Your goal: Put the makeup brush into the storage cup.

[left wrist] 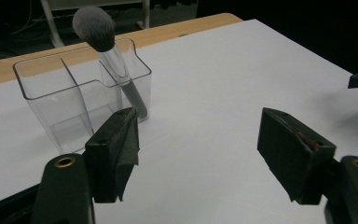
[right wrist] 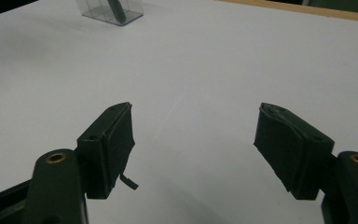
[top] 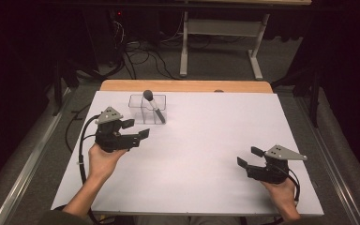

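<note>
A dark room with cables on the floor surrounds the desk [top: 192, 154], whose white top is bare apart from a clear divided organiser [top: 147, 108] near its far left. A makeup brush [top: 153, 107] stands in the organiser's right-hand compartment, bristle head up, its handle leaning so the long axis tilts away from upright. The left gripper [top: 136, 129] hovers just short of the organiser, jaws apart and empty; in the left gripper view the brush [left wrist: 114, 56] sits ahead and slightly left of the jaw gap. The right gripper [top: 250, 157] is well apart from it across the desk, jaws likewise spread with nothing between. The left gripper is plainly nearer, so a reach for the brush would likely fall to it.
</note>
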The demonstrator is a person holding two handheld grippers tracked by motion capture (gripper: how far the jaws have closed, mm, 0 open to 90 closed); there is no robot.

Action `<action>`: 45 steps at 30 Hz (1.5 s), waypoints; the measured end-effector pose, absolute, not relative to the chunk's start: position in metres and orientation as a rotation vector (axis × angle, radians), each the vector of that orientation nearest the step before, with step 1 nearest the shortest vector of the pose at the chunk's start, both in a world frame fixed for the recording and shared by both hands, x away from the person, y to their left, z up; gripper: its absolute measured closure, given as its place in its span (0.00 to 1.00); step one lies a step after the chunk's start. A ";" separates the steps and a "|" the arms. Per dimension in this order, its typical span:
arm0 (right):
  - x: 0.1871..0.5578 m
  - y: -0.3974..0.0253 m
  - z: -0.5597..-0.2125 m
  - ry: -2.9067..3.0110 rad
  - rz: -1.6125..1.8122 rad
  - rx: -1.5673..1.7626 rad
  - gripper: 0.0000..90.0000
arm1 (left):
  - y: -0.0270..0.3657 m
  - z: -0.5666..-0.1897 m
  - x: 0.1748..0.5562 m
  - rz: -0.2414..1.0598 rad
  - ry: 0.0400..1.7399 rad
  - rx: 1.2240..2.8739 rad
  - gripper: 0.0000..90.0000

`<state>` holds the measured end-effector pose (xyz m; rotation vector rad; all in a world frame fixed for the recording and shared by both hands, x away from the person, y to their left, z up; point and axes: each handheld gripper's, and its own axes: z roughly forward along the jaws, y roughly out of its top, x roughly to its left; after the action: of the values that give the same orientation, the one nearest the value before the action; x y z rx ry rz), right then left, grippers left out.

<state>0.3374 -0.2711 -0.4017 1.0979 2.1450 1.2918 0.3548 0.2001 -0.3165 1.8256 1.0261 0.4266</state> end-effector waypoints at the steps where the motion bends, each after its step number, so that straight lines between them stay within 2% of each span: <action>1: 0.337 -0.271 -0.402 2.144 1.292 1.097 0.33 | 0.200 -0.317 0.354 0.426 1.028 1.829 0.33; 45: 0.337 -0.271 -0.402 2.150 1.289 1.092 0.33 | 0.195 -0.347 0.339 0.371 1.016 1.851 0.33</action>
<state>0.3370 -0.2709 -0.4017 1.0917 2.1503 1.2887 0.3387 0.1946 -0.3473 1.8514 1.0160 0.3709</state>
